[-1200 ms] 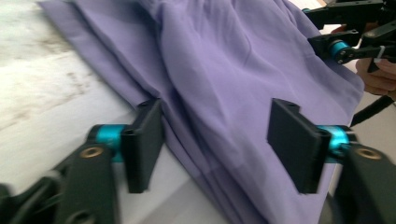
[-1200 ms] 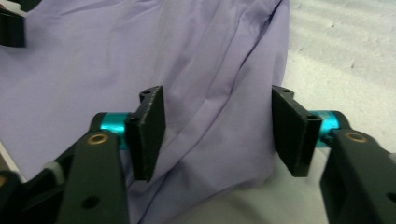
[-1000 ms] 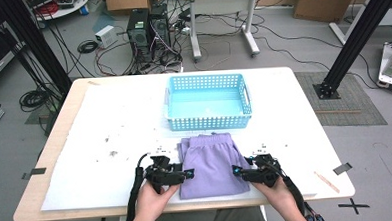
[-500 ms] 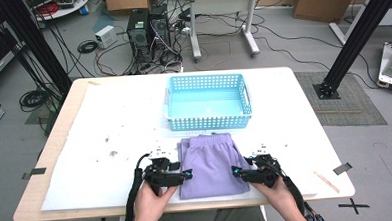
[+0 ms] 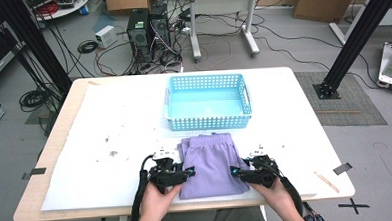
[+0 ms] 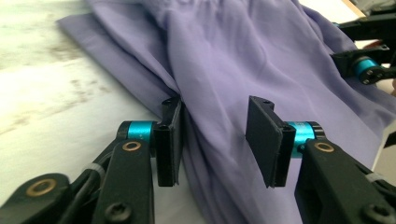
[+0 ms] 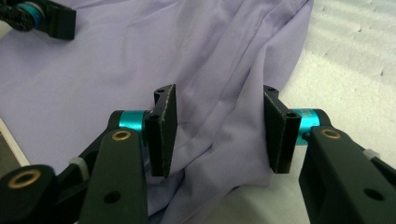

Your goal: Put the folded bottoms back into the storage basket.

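The likeliest slip from here is a shallow bite: if the left claw closes on the top fold alone, the layers beneath will stay on the counter and the purple garment will drag open rather than lift evenly. A late or uneven closing by the right claw would skew the cloth the same way. The garment lies flat on the near part of the counter, stretched between the two claws, with the blue basket just beyond its far edge. In the left gripper view a ridge of cloth runs up between the jaws, which have just been closing and stand at a middling gap, the left pad touching the fold, the other clear of it. In the right gripper view the garment's edge bunches between jaws that have also been closing, yet neither pad presses it.
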`<state>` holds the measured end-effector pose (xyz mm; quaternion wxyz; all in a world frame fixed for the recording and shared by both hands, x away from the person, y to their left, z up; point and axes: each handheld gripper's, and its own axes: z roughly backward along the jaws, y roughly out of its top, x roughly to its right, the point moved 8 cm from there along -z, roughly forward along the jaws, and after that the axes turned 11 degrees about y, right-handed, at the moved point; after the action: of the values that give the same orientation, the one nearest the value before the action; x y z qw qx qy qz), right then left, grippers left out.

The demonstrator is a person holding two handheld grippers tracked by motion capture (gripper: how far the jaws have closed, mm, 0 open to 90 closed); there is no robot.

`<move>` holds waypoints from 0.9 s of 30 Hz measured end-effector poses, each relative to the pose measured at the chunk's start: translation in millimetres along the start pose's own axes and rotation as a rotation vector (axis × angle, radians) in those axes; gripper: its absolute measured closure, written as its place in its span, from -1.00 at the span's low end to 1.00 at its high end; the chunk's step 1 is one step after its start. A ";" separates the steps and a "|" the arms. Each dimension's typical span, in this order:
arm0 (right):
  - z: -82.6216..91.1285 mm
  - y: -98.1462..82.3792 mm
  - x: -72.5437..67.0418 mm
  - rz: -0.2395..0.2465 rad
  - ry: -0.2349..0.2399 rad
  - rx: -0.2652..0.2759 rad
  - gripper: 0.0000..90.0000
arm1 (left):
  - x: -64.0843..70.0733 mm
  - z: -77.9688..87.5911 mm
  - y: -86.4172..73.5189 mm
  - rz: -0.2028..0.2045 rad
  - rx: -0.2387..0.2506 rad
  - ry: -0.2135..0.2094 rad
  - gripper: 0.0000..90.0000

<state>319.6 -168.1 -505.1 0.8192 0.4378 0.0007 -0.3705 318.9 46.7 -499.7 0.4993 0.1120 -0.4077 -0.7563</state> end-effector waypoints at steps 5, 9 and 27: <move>-0.1 0.1 -0.3 -0.001 0.006 0.002 0.17 | -1.4 -1.5 0.1 -0.006 -0.016 -0.018 0.54; -0.4 1.3 -0.6 -0.032 0.052 0.012 0.06 | -2.6 -2.0 0.5 0.006 -0.018 -0.027 0.60; -1.2 1.8 2.9 -0.053 0.025 0.011 0.51 | -3.2 -2.0 0.2 -0.004 -0.020 -0.016 0.66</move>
<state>323.2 -168.4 -505.4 0.8066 0.4464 0.0205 -0.3869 321.7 48.4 -501.5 0.4956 0.1017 -0.4039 -0.7622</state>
